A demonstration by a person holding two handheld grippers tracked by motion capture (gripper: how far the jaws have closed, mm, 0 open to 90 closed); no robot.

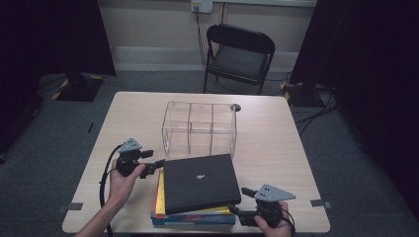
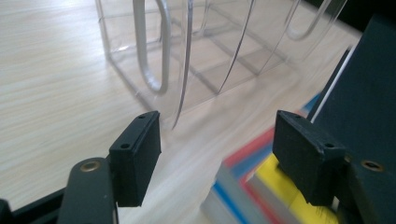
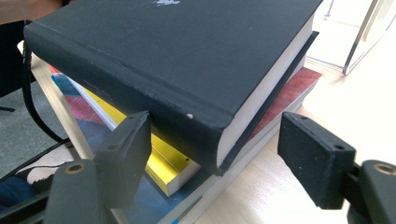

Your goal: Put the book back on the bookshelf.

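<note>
Left gripper (image 1: 157,163) sits at the left edge of the book stack, jaws parted, nothing clamped: in the left gripper view one pad (image 2: 137,156) hangs over bare tabletop, the other pad (image 2: 306,156) sits close against the black book's side, above the yellow book's edge; can't tell if it touches. Right gripper (image 1: 237,200) is at the stack's near right corner, jaws wide, not gripping: in the right gripper view the corner of the black hardcover (image 3: 187,60) juts between the two pads with a clear gap on the right side; the left pad (image 3: 126,154) sits just under the spine edge, contact unclear. Left hand (image 1: 121,180) and right hand (image 1: 272,227) hold the gripper bodies, forearms coming in from the near edge. Stack, top to bottom: black hardcover (image 1: 199,181), rotated slightly relative to the ones below; yellow book (image 1: 160,195), showing along the left side; then a book with a red and blue cover (image 1: 192,219) at the bottom, flat on the table (image 1: 276,143). Stack is at the near centre of the table. Just behind it, close to the black book's far edge, stands a clear acrylic divided organizer (image 1: 199,127), open-topped and upright. Beyond the table, a black folding chair (image 1: 239,57) against the wall.
</note>
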